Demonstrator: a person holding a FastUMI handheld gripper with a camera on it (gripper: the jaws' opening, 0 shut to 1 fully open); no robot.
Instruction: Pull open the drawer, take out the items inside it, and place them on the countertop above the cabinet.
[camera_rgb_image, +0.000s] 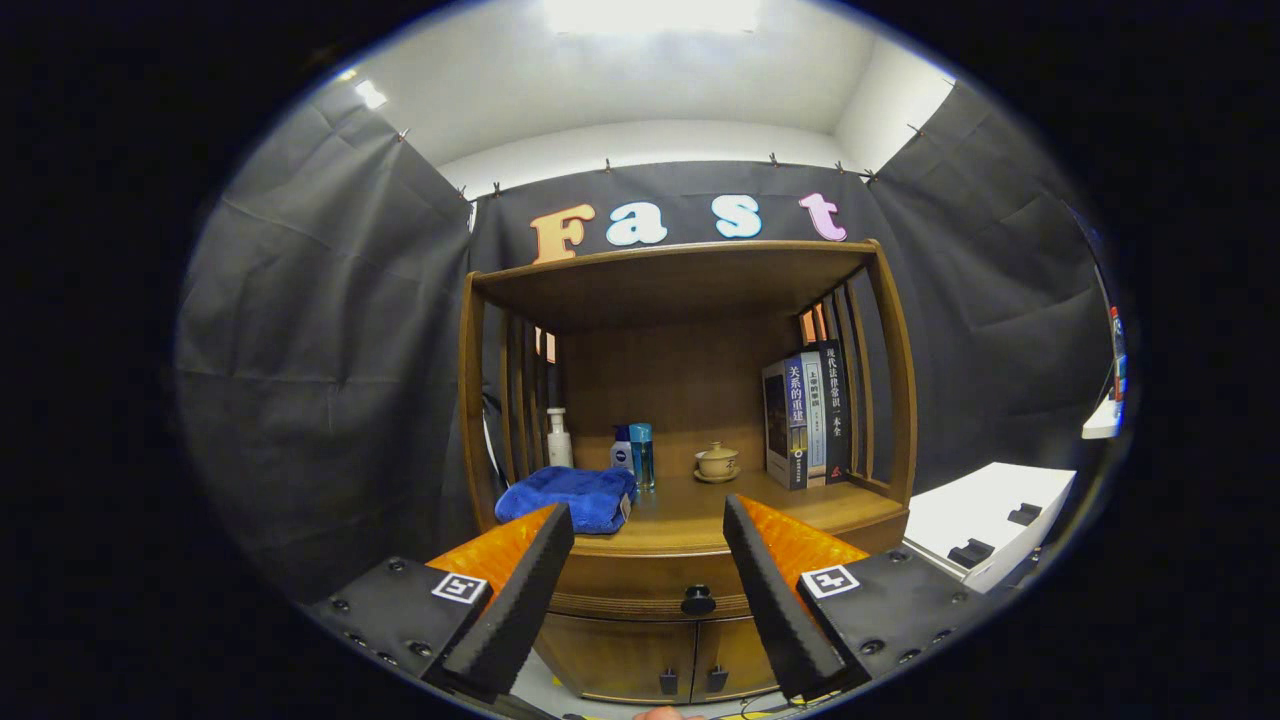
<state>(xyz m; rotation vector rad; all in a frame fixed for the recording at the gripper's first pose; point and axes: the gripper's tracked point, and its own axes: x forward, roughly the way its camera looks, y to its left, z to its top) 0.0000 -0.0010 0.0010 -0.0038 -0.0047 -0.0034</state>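
Seen from the gripper camera, the gripper (648, 520) hangs with its fingers spread wide and holding nothing, short of a wooden cabinet (690, 560). The drawer (640, 585) sits shut beneath the countertop (700, 520), its dark round knob (698, 600) showing between the fingers and beyond them. The opening step looks not yet begun; the next move calls for advancing and pinching that knob.

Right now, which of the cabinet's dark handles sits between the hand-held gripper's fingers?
The round drawer knob, centred under the countertop. The two small door pulls sit lower, side by side. The hand-held gripper is open, holding nothing.
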